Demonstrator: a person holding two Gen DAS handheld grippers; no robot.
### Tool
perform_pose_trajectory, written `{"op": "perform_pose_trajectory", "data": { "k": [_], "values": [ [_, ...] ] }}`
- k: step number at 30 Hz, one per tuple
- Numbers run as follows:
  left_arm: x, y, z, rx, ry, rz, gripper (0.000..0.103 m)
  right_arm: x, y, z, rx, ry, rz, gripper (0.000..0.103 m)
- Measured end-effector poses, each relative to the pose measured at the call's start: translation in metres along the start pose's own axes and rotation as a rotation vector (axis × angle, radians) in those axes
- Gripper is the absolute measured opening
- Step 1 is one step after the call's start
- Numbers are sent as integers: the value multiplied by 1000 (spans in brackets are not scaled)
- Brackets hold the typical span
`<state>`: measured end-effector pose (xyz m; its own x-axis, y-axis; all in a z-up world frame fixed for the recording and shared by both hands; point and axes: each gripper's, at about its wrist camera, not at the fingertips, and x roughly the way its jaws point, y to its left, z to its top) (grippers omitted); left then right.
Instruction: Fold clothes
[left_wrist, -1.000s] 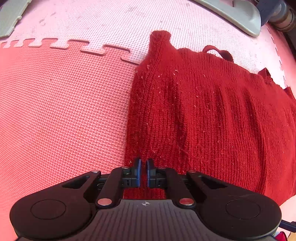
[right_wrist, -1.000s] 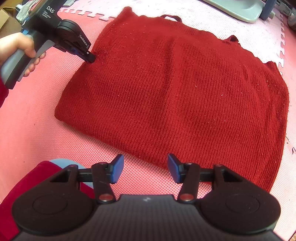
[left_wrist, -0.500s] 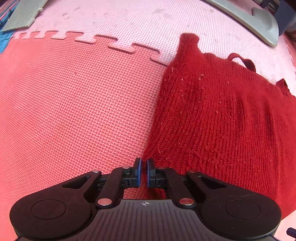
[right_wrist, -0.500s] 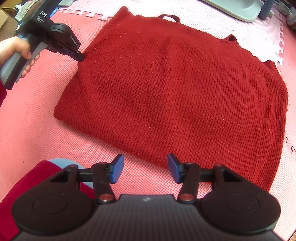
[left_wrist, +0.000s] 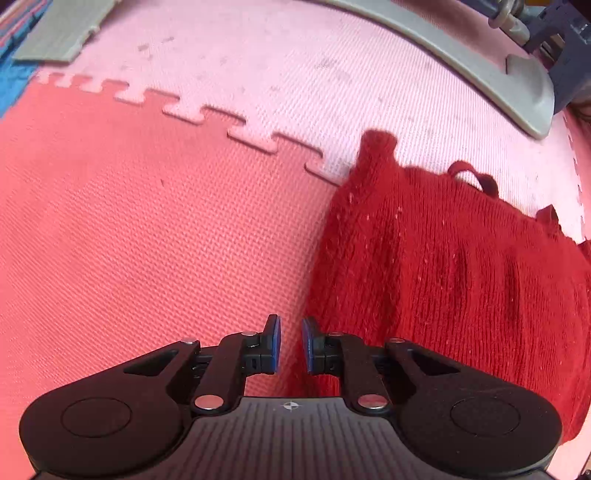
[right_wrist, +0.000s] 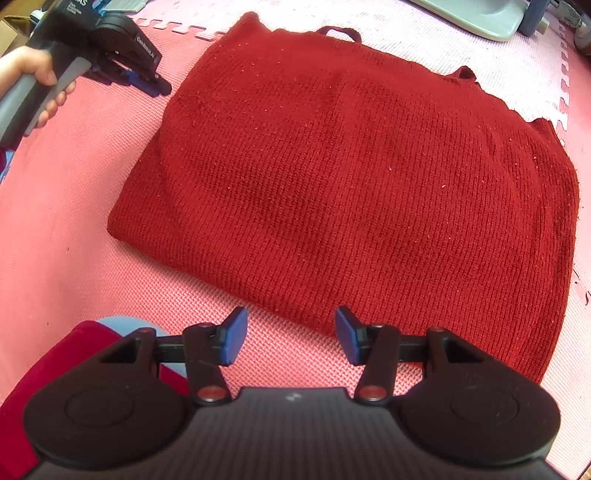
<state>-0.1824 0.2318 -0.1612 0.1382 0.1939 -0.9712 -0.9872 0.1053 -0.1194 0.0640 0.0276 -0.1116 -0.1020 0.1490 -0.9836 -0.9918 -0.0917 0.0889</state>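
Lying flat on the foam mat (right_wrist: 74, 236), the red knit sweater (right_wrist: 351, 177) looks already folded into a thick, roughly square stack; I see no sleeves sticking out, only small loops along its far edge. My guess is that another fold, or just some tidying, is what remains. The left gripper (left_wrist: 290, 345) hangs just off the sweater's left edge, its jaws having just parted to a narrow gap with no cloth between them. The right gripper (right_wrist: 291, 338) hovers over the near edge, jaws about half spread and empty. There is bare mat to the left and in front; a grey curved base (right_wrist: 476, 18) sits beyond the far edge, well apart.
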Motion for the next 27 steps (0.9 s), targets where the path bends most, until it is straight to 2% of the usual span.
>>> {"op": "perform_pose_trajectory", "data": {
  "k": [3, 5, 8, 11, 14, 15, 17, 20, 22, 24, 25, 27],
  "values": [
    [4, -8, 28, 15, -29, -4, 24, 3, 1, 0, -1, 6, 4, 52],
    [15, -16, 48, 27, -36, 3, 34, 4, 2, 1, -1, 8, 7, 52],
    [32, -29, 69, 32, -27, 12, 41, 5, 1, 2, 3, 13, 10, 52],
    [51, -40, 80, 47, -6, 26, 44, 8, -2, 4, 9, 21, 11, 52],
    [65, -42, 85, 22, 3, 2, 44, 11, -7, 7, 17, 31, 9, 52],
    [66, -40, 87, 0, -4, -19, 43, 12, -9, 8, 20, 34, 8, 52],
    [70, -35, 89, -31, -9, -43, 30, 14, -12, 12, 24, 40, 9, 52],
    [76, -31, 93, -39, -27, -36, 18, 17, -15, 19, 22, 51, 10, 52],
    [73, -29, 97, -56, -77, 2, 13, 18, -17, 23, 17, 56, 6, 52],
    [69, -27, 101, -71, -112, 32, 11, 17, -20, 27, 15, 56, 1, 52],
    [71, -27, 103, -55, -111, 63, 7, 17, -22, 29, 17, 56, -1, 52],
    [76, -27, 104, -23, -94, 108, 7, 19, -25, 31, 25, 60, -2, 52]
  ]
}}
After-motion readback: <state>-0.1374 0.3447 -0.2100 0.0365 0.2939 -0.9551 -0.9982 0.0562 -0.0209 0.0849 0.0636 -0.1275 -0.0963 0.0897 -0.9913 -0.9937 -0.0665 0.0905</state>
